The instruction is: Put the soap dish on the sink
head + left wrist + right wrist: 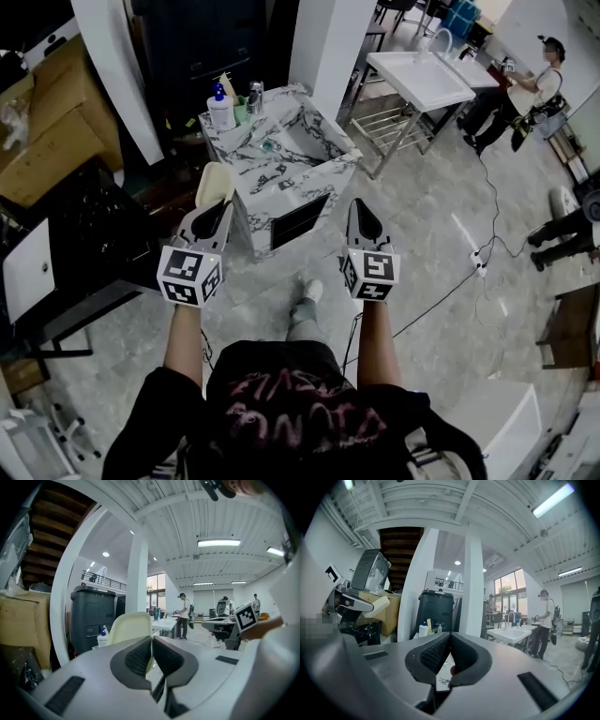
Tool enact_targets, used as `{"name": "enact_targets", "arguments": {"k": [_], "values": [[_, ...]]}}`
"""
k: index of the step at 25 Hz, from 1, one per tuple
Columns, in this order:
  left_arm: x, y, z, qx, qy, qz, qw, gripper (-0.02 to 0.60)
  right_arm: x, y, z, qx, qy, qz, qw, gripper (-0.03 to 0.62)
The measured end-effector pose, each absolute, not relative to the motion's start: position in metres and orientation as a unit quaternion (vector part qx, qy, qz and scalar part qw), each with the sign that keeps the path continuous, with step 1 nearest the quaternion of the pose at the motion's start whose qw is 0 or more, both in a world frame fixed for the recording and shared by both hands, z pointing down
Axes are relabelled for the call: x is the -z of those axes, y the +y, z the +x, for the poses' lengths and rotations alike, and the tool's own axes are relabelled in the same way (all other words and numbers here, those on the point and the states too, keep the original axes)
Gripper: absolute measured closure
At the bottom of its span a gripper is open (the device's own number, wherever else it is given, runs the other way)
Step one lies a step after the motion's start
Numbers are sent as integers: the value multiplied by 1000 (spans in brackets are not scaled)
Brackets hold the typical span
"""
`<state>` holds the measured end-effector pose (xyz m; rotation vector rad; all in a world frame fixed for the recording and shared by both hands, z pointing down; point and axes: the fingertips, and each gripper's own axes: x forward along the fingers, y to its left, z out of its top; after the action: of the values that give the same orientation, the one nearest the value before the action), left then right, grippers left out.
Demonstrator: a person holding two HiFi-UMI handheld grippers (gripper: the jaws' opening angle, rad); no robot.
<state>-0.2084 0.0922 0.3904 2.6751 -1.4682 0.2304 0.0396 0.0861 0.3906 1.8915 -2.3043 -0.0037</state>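
Note:
A cream soap dish [214, 183] stands on edge in my left gripper [217, 208], which is shut on its lower rim. In the left gripper view the dish [129, 627] rises just behind the closed pads [136, 656]. The marble-patterned sink unit [323, 155] stands on the floor just ahead of both grippers, its basin [281, 141] in the middle of the top. My right gripper [360, 208] is held level beside the left one, shut with nothing in it; its jaws [449, 639] meet at the tips. The right gripper view also catches the dish [377, 605] at far left.
A pump bottle [220, 108] and a steel cup [255, 94] sit at the sink top's back corner. Behind stand a white pillar [323, 47] and a dark bin [91, 616]. Cardboard boxes [47, 131] lie left. A white basin stand [422, 80], a person [534, 89] and a floor cable [469, 272] are right.

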Motion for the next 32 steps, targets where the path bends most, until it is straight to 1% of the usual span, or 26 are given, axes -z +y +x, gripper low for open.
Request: {"name": "enact_targets", "arguments": {"k": [7,16,23,32], "values": [[-409,20,-181,-87,-488,867,59,555,-404,9,64,-5,-778,621,93,580],[-418,-74,-129,-108,-505,853,70,555,-413,-100,110,-25,-799,596,80,580],[-423,-139,-94,-116,-527,838,79,555,-427,-171,140,-18,-817,566,109,580],[-428,-185,-57,-134,-534,831,84,555,-431,-227,175,-40,-825,557,88,580]]}}
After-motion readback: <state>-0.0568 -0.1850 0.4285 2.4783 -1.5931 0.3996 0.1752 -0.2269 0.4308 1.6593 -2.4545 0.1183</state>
